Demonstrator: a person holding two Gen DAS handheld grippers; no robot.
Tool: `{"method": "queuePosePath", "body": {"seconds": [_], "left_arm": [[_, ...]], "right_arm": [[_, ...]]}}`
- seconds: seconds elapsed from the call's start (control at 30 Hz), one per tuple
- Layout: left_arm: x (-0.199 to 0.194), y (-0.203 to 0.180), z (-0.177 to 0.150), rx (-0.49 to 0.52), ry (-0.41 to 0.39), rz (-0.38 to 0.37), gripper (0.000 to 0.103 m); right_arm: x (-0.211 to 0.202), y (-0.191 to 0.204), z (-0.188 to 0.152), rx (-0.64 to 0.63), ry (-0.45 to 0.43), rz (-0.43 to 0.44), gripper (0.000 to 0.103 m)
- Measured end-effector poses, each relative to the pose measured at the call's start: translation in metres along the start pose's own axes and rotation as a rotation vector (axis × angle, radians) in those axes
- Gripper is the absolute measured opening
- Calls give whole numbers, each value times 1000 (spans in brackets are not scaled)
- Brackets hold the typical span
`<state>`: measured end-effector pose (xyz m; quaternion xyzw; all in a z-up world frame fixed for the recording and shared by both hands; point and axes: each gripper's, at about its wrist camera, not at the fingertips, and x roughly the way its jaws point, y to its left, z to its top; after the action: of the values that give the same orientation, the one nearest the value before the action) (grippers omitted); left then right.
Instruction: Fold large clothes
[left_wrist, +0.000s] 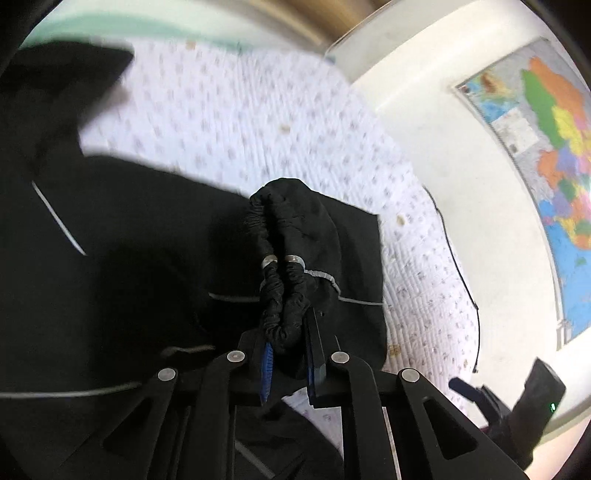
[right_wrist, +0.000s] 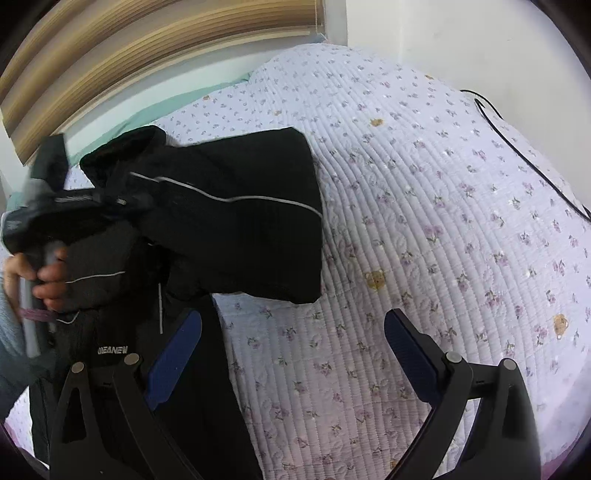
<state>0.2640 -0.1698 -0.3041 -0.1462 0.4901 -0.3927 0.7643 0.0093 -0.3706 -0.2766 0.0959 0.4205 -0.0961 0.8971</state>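
Beyond the left gripper (left_wrist: 290, 354), the black jacket (left_wrist: 110, 240) blurs at its far end and runs off the left edge; the wall map (left_wrist: 546, 155) is cropped right.

Both grippers are black plastic linkages, the left gripper (left_wrist: 290, 354) and the right gripper (right_wrist: 291, 354) each carrying round silver pivot screws and ribbed blue pads (right_wrist: 173, 360) on the fingers (the person's hand (right_wrist: 44, 277) emerges from a fuzzy light-blue sleeve (right_wrist: 9, 339)).
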Motion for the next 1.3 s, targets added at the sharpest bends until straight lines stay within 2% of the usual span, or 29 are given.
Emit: {"method": "queuePosePath", "body": {"seconds": [0.1, 0.17, 0.33, 0.47, 0.6, 0.67, 0.83, 1.0, 1.1, 1.3], "left_arm": [[-44, 4, 2, 63, -48, 64, 13], [-78, 16, 3, 68, -86, 100, 13], [-155, 63, -1, 13, -177, 205, 13], [-215, 102, -14, -30, -233, 348, 13], [-253, 142, -30, -90, -261, 473, 13], [-261, 166, -41, -123, -246, 549, 13], [-251, 199, -63, -174, -177, 610, 14], [-206, 221, -84, -187, -47, 692, 14], [-192, 238, -92, -234, -26, 694, 14], [-191, 256, -93, -328, -37, 631, 18]], "right_arm": [[0, 11, 6, -24, -7, 2, 100], [0, 20, 10, -43, -12, 10, 100], [1, 51, 21, -113, -18, 40, 100], [1, 71, 26, -157, -17, 57, 100], [0, 88, 28, -197, -10, 69, 100], [0, 94, 27, -212, -7, 71, 100], [-2, 102, 27, -239, 6, 61, 100], [2, 102, 26, -233, 28, 55, 100], [5, 103, 26, -230, 37, 57, 100], [10, 115, 31, -243, 27, 89, 100]]}}
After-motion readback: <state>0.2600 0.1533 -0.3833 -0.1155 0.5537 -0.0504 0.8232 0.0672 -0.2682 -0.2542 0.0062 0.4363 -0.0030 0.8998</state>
